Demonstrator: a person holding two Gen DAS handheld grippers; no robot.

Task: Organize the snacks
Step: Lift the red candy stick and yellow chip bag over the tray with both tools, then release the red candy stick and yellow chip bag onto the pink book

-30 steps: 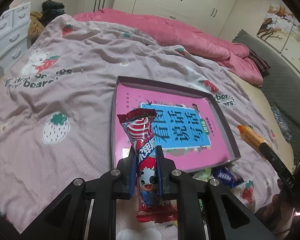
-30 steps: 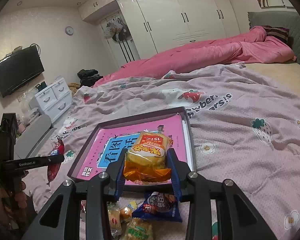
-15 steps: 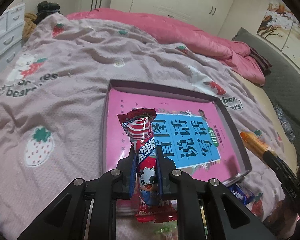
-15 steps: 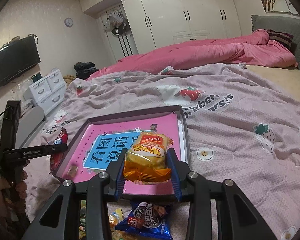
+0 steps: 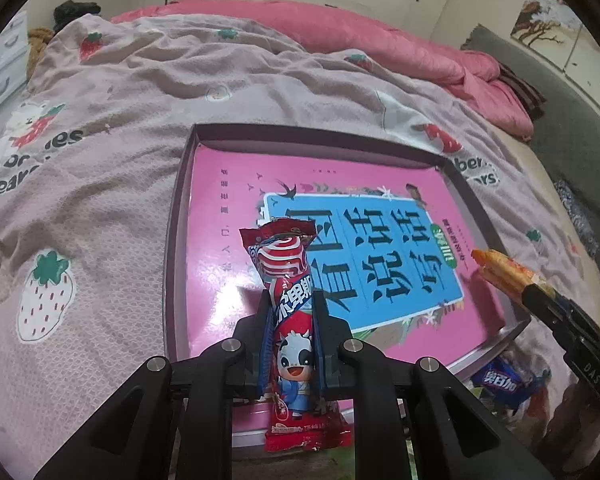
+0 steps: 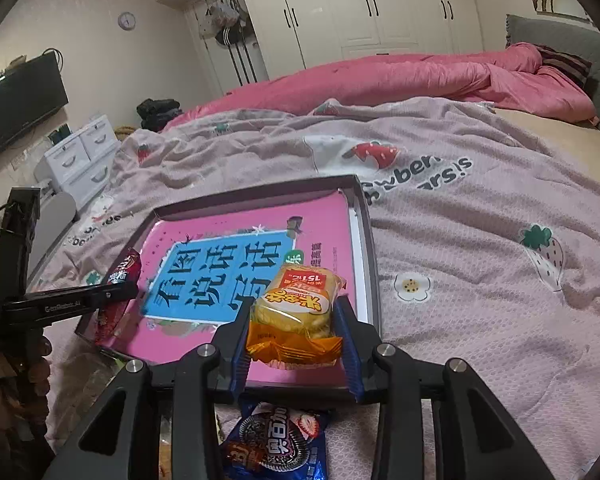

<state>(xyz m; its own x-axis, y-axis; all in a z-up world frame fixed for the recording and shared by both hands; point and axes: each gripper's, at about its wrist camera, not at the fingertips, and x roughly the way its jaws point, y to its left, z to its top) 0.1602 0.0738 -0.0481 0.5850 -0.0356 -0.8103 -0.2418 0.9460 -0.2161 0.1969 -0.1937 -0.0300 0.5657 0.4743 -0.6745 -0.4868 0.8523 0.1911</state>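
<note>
My left gripper [image 5: 290,312] is shut on a long red snack stick packet [image 5: 288,276] with a cartoon cow, held over the near left part of a shallow dark-rimmed box [image 5: 180,216] lined with a pink and blue book cover. My right gripper [image 6: 296,316] is shut on an orange cracker packet [image 6: 296,312], held over the box's near right rim [image 6: 370,248]. The left gripper with its red packet [image 6: 118,284] shows at the left in the right wrist view. The right gripper's orange packet [image 5: 504,268] shows at the right in the left wrist view.
The box lies on a pink strawberry-print blanket [image 6: 480,240] on a bed. A blue Oreo-style packet [image 6: 276,444] and other loose snacks lie just in front of the box's near edge. A rolled pink duvet [image 6: 400,76] is at the back. White drawers [image 6: 80,156] stand left.
Both grippers have moved forward, closer over the box, each still holding its packet. The box now fills more of both views.
</note>
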